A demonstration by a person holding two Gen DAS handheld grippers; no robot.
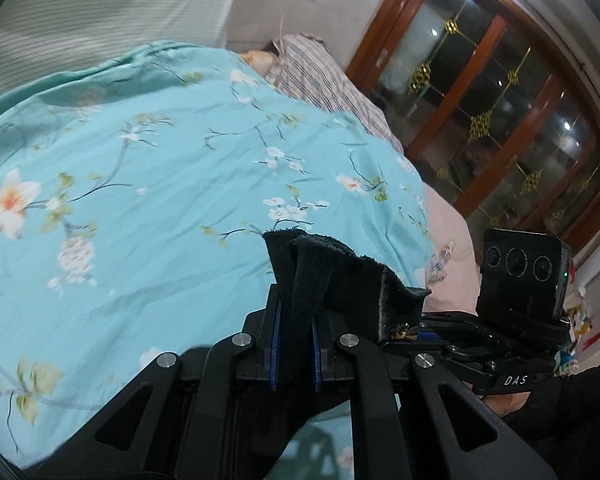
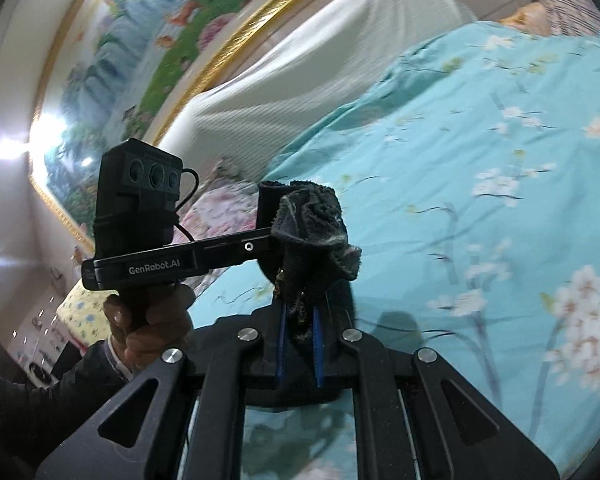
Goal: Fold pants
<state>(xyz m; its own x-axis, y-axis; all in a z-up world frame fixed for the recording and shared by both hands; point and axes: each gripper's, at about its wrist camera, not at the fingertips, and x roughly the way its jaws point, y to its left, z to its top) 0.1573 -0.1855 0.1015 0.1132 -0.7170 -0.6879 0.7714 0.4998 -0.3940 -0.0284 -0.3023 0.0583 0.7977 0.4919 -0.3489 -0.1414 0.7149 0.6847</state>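
Note:
The black pants [image 1: 340, 276] are pinched at one end in both grippers and held up above the bed. My left gripper [image 1: 296, 332] is shut on a bunched black edge of the pants, which sticks up between its blue pads. My right gripper [image 2: 300, 332] is shut on another bunched edge of the pants [image 2: 316, 216], with a small gold ornament showing on the cloth. The two grippers are close side by side: the right one shows in the left wrist view [image 1: 500, 344], the left one in the right wrist view [image 2: 180, 260]. The rest of the pants hangs below, hidden.
A turquoise floral quilt [image 1: 160, 184] covers the bed below both grippers. A white cushioned headboard [image 2: 320, 72] and a framed painting [image 2: 140, 60] are behind. A striped pillow [image 1: 312, 76] lies at the far end. A wooden glass-door cabinet [image 1: 500, 112] stands to the right.

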